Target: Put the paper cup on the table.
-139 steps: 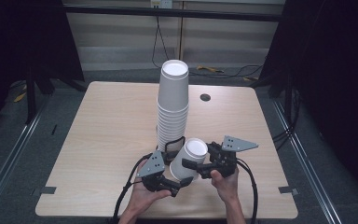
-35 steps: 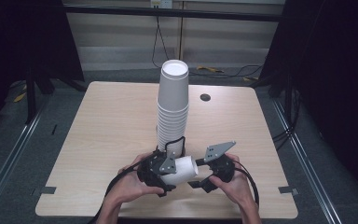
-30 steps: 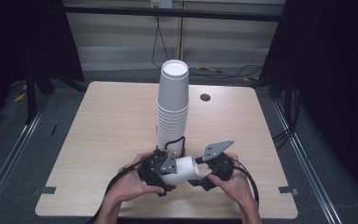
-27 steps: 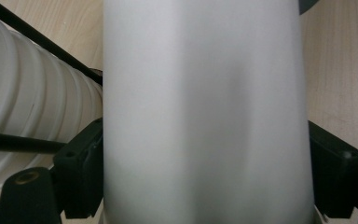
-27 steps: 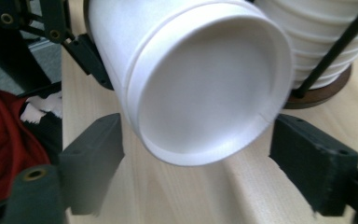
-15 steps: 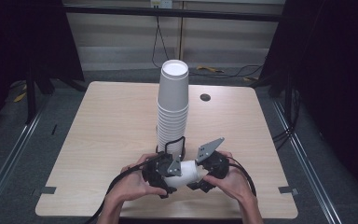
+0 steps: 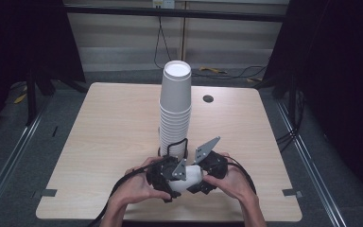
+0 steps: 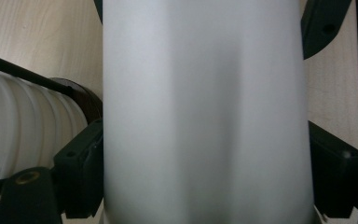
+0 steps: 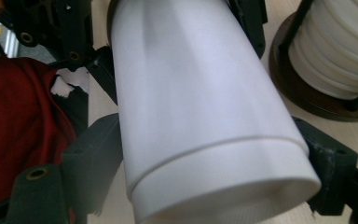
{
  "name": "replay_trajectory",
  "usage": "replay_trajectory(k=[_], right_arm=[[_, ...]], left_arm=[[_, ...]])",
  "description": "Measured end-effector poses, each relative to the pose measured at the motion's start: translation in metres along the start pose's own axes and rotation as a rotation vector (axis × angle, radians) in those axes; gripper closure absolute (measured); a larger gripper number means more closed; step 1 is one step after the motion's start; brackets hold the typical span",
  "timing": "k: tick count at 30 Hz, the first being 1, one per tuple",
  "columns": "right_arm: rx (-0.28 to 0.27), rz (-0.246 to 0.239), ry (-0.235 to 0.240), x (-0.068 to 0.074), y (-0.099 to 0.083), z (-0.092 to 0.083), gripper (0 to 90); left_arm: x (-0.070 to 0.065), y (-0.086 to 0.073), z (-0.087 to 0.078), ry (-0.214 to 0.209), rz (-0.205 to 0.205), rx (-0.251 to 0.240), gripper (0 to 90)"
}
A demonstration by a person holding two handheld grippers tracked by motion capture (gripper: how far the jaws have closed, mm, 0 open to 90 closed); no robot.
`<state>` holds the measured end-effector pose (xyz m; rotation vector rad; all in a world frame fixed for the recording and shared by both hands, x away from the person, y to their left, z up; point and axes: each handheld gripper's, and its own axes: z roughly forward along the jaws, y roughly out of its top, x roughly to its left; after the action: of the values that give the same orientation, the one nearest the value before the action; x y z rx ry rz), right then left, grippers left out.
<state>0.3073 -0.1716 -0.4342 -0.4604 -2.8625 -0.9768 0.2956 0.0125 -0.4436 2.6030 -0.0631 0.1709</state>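
A white paper cup (image 7: 190,179) lies on its side just above the table's front edge, held between both grippers. My left gripper (image 7: 169,177) is shut on one end; in the left gripper view its jaws press both sides of the cup (image 8: 205,112). My right gripper (image 7: 210,168) is shut on the other end. In the right gripper view a step line runs around the cup (image 9: 200,107) near its close end, like one cup nested in another. The tall stack of white cups (image 7: 175,111) stands right behind the grippers.
The stack sits on a black round base with a wire frame (image 9: 307,98). A dark round hole (image 7: 208,99) is in the wooden table (image 7: 108,127) at the back right. A red sleeve (image 9: 18,130) is close to the left gripper. Dark floor and rails surround the table.
The cup, earlier held with its mouth facing up, now lies sideways between the grippers. Over the last second the right gripper's grey plate tipped and closed in on the left gripper.
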Motion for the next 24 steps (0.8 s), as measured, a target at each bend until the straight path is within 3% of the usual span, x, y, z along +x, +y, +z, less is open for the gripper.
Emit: replay_trajectory(k=[5,7,10,14,24], right_arm=[[0.009,-0.008,0.022,-0.001,0.002,0.002,18.8],[0.007,-0.009,0.037,-0.001,0.002,0.002,20.1],[0.003,-0.005,0.058,-0.001,0.001,0.001,21.7],[-0.006,-0.008,0.060,-0.001,0.001,0.000,22.6],[-0.027,-0.006,0.050,0.002,0.000,-0.004,23.1]], left_arm=[[-0.002,0.001,0.000,-0.002,-0.001,-0.003,15.4],[0.000,0.001,-0.001,-0.014,0.037,0.021,15.4],[-0.001,-0.002,-0.001,-0.027,0.025,-0.005,15.4],[0.001,-0.005,-0.002,-0.040,0.046,-0.039,14.1],[0.005,-0.016,-0.009,-0.062,0.005,-0.168,13.1]])
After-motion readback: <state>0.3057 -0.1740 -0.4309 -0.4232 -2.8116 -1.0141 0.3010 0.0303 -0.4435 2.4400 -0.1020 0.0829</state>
